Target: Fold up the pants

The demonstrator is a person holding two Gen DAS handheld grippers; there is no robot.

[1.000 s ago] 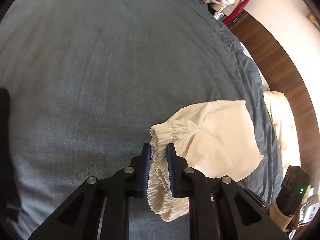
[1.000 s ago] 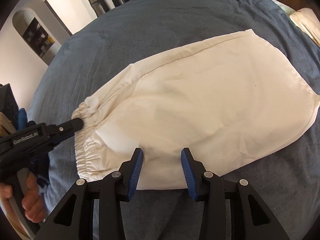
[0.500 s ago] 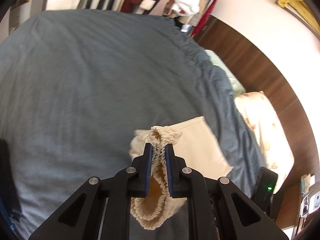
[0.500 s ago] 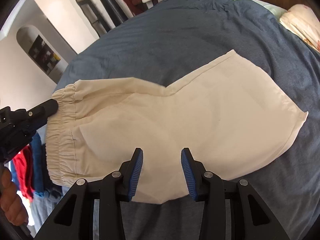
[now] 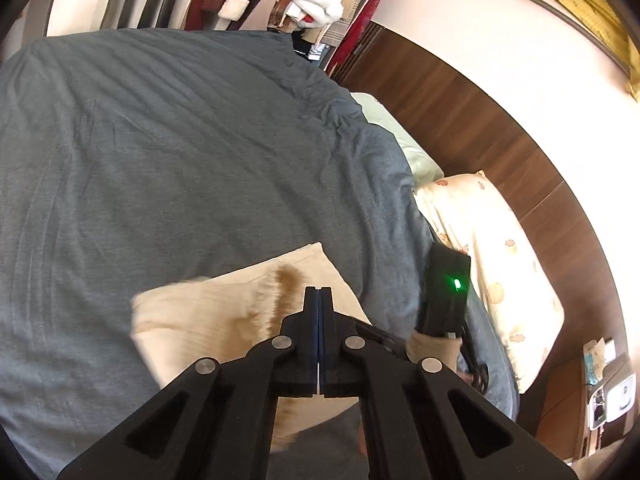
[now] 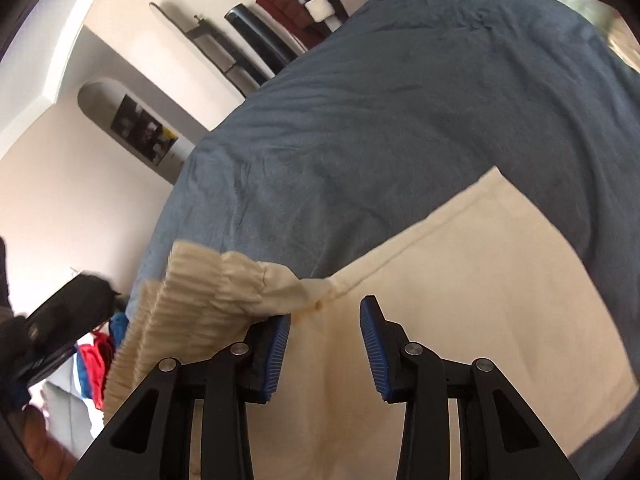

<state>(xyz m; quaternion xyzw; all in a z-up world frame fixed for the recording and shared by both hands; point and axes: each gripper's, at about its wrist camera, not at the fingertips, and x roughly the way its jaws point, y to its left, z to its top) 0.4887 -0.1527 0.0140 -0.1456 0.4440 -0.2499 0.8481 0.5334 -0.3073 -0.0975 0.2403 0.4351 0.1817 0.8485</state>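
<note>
On the grey bed (image 5: pixel 168 168), your cream pants (image 5: pixel 224 312) lie at about six o'clock in the left view. Your left gripper (image 5: pixel 319 300) has its jaws pressed together with no cloth seen between them. Your right gripper (image 6: pixel 325 328) hangs open over the leg panel, probably ready to pin a fold line. Only the right view shows the gathered waistband (image 6: pixel 200 292) lifted at nine o'clock; only the left shows the pillow (image 5: pixel 492 264) at three o'clock.

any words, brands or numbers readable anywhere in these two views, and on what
None can be read.
Framed dark picture in the wall niche: too blurred to tell if it bears text.
White device beside the bed: too small to read.
Left gripper and right gripper: no lettering shows.
</note>
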